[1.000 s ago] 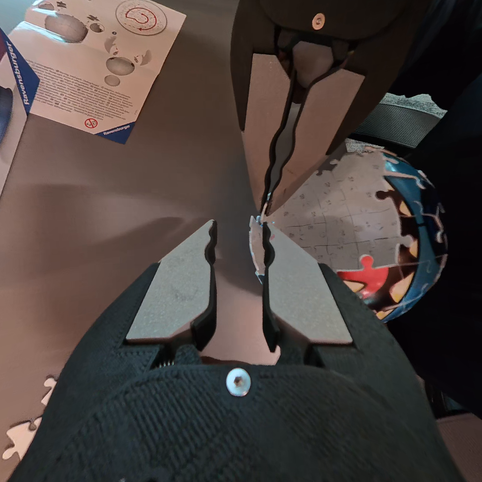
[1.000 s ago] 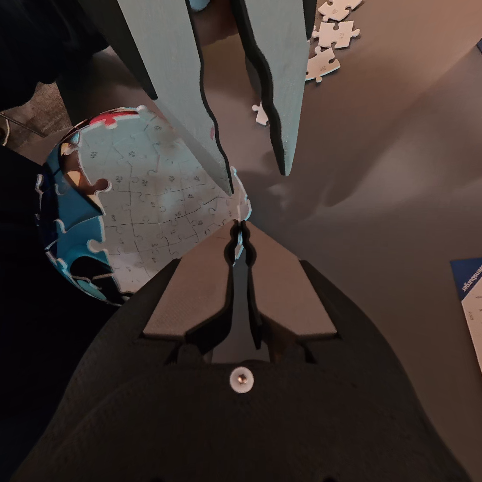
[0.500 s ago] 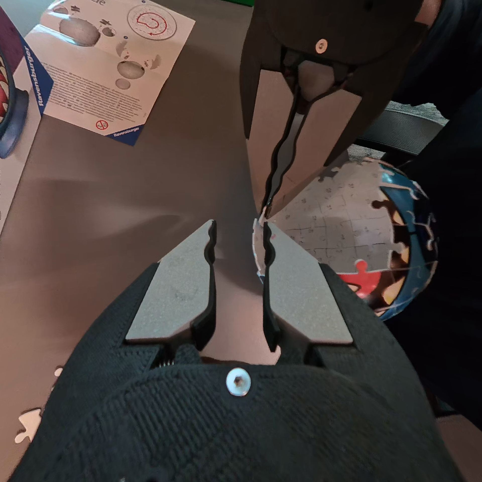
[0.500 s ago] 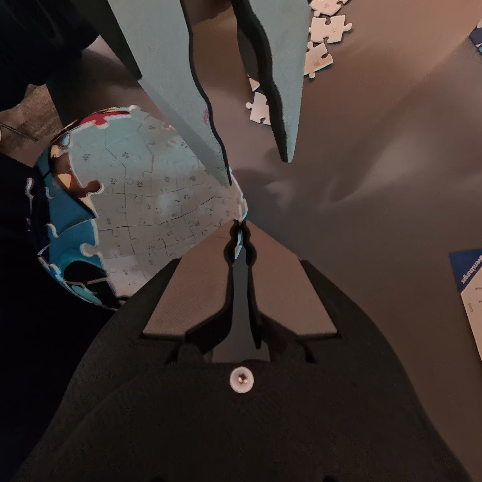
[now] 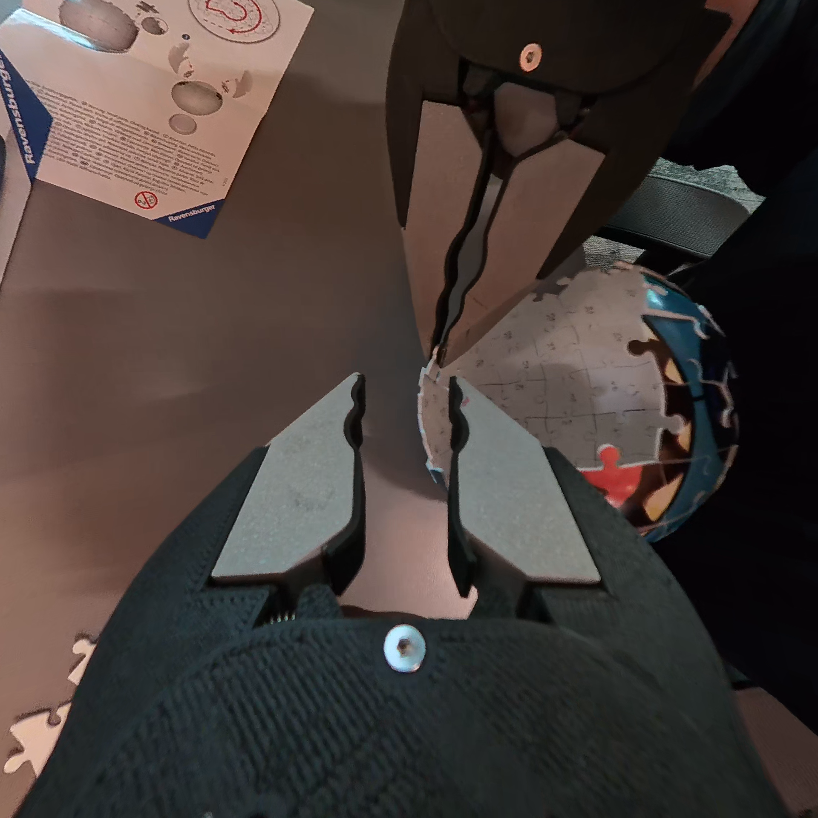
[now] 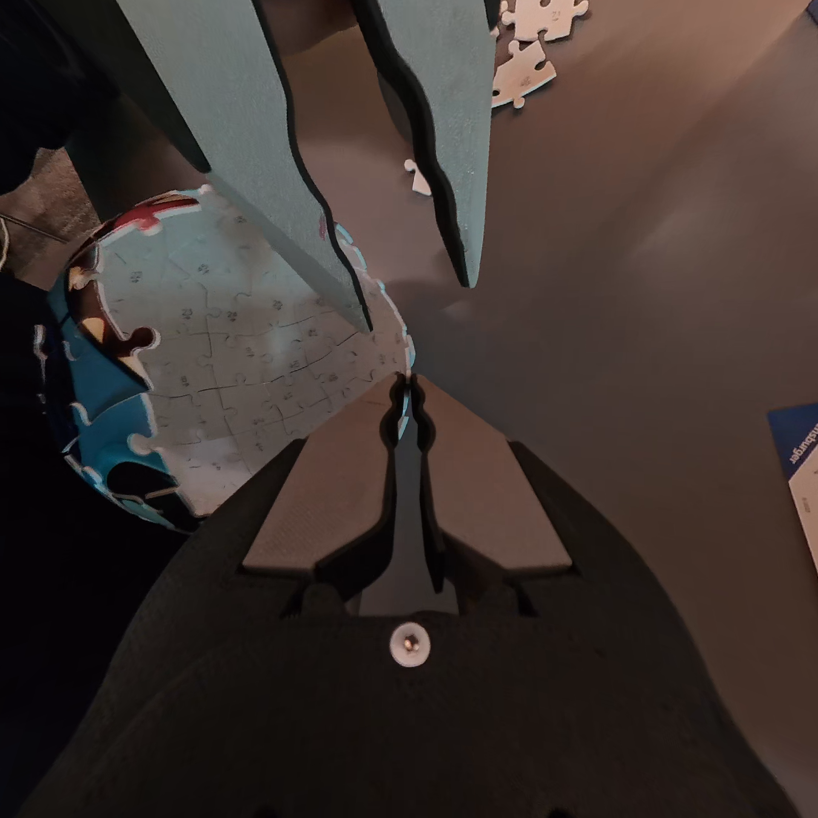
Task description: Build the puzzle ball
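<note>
The right gripper (image 6: 408,380) is pinching one puzzle ball (image 6: 248,354) at its rim. The left gripper (image 5: 406,384) is gaping, empty, beside it. Three loose pieces (image 6: 524,79) are lying on the table (image 6: 642,287).

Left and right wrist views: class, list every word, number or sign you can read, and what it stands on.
White folded instruction sheet with blue corners: brand word, tiny paragraphs, red prohibition sign; wording not copied.
Half-built grey-and-blue puzzle ball: small numbers on grey piece backs; not copied.
Loose white puzzle pieces: printed numbers; not copied.
</note>
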{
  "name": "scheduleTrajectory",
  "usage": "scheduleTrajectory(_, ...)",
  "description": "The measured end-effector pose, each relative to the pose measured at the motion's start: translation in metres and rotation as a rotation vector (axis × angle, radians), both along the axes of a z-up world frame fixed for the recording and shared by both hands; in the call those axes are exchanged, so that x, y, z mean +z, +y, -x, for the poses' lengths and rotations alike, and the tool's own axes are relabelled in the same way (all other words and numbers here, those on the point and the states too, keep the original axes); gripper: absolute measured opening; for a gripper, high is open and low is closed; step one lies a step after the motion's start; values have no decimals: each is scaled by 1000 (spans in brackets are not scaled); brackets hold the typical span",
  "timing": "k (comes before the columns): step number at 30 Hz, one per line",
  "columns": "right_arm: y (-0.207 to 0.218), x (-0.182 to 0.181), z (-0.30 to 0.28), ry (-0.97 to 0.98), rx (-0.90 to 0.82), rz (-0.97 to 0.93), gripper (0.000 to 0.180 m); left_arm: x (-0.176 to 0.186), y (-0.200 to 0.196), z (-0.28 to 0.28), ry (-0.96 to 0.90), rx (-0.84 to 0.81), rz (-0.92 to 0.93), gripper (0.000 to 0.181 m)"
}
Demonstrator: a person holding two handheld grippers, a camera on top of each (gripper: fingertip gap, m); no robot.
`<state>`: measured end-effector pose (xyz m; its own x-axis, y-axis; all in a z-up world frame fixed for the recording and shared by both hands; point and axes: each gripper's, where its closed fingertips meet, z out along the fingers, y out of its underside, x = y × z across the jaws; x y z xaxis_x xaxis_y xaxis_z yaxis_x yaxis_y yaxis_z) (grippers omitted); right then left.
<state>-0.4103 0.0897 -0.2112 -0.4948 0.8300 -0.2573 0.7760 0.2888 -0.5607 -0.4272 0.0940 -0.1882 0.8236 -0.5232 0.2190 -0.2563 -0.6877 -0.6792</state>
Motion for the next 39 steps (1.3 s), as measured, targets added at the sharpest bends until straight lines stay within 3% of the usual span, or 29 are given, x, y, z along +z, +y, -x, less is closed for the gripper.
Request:
scheduleTrajectory(13, 3, 2, -3, 8, -28, 22, 0, -3, 5, 2, 3, -6, 13, 35)
scheduleTrajectory(21, 4, 2, -1, 25, -72, 92, 0, 23, 10, 18, 2, 42, -65, 33)
scheduleTrajectory(39, 5, 1, -2, 31, -109, 131, 0, -1, 13, -5, 5, -54, 22, 34)
